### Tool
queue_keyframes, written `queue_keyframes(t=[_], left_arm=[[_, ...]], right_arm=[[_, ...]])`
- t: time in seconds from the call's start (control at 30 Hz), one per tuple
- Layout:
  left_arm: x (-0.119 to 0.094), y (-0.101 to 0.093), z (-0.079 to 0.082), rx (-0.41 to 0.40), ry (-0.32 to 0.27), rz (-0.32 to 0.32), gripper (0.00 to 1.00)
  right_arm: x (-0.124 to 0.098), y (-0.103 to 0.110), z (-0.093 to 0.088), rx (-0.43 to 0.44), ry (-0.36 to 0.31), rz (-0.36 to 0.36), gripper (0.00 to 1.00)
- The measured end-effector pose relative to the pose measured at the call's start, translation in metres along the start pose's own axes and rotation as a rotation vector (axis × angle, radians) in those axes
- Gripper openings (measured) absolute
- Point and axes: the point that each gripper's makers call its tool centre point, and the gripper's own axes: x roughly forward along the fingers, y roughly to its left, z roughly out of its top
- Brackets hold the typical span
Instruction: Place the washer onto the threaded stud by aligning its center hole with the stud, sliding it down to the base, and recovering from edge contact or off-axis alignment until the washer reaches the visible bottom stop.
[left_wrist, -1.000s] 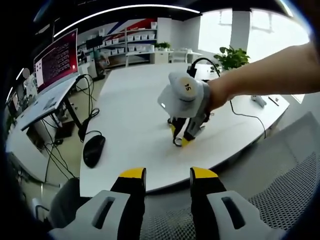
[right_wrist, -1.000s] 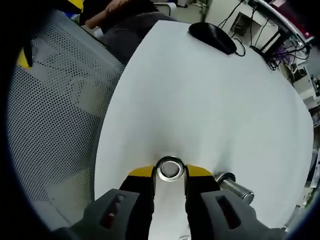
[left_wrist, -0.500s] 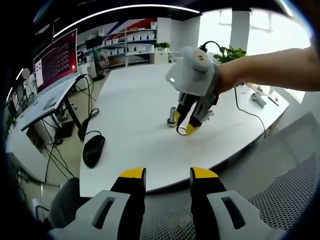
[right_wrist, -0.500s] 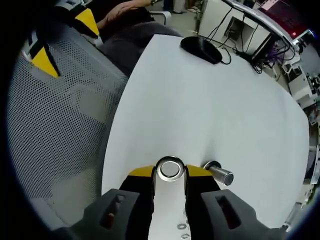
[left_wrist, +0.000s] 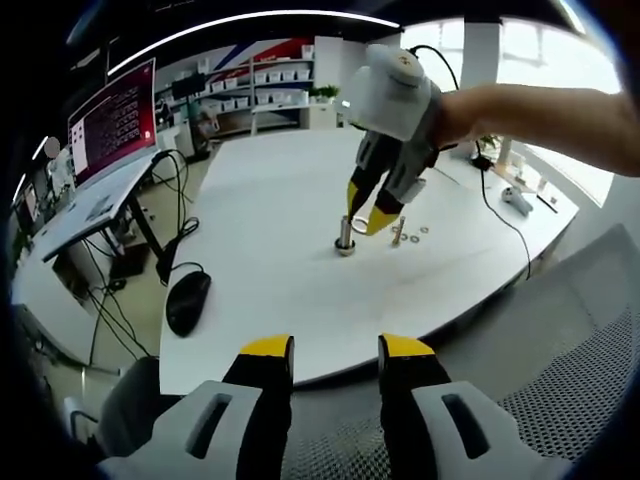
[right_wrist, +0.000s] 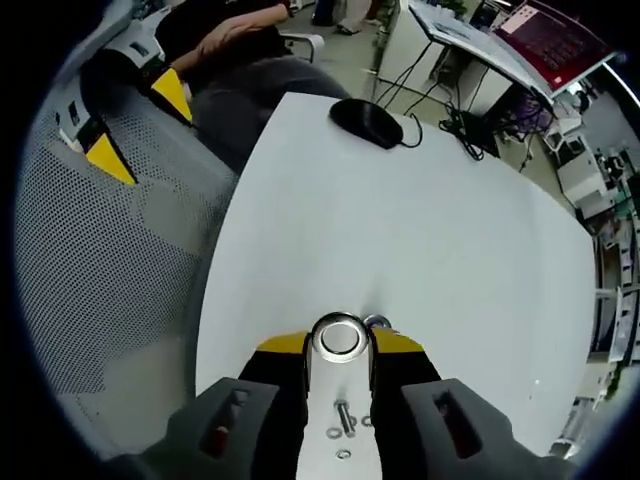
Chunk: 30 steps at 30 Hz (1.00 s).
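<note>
A metal washer (right_wrist: 338, 338) is pinched flat between the yellow tips of my right gripper (right_wrist: 338, 346), which is shut on it. The threaded stud (left_wrist: 345, 234) stands upright on the white table (left_wrist: 270, 210). In the left gripper view my right gripper (left_wrist: 365, 216) hangs just above and right of the stud's top, with the washer (left_wrist: 359, 226) at its tips. In the right gripper view the stud (right_wrist: 378, 322) peeks out just behind the washer's right edge. My left gripper (left_wrist: 336, 352) is open over the table's near edge, holding nothing.
A loose bolt (left_wrist: 398, 235) and spare washers (left_wrist: 419, 234) lie right of the stud. A black mouse (left_wrist: 187, 300) lies at the table's left edge, with cables and a monitor (left_wrist: 110, 118) beyond. A mesh chair (right_wrist: 100, 260) stands by the near edge.
My right gripper has lifted with the washer and swung over the stud, from beside its base to just above its top. The left gripper has stayed put.
</note>
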Motion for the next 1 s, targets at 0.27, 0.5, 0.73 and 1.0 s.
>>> queue_keyframes(t=[0.27, 0.5, 0.73, 1.0], left_arm=[[0.0, 0.0, 0.0, 0.001, 0.001, -0.002, 0.32], [0.0, 0.0, 0.0, 0.003, 0.001, -0.006, 0.33], [0.0, 0.0, 0.0, 0.004, 0.004, -0.008, 0.33], [0.0, 0.0, -0.001, 0.002, 0.002, -0.007, 0.33]], right_arm=[[0.006, -0.018, -0.006, 0.017, 0.017, -0.058, 0.23], [0.016, -0.027, -0.014, 0.065, 0.018, -0.042, 0.23], [0.021, -0.036, -0.022, 0.019, 0.086, -0.059, 0.23], [0.033, -0.037, -0.025, 0.034, 0.101, -0.015, 0.23]])
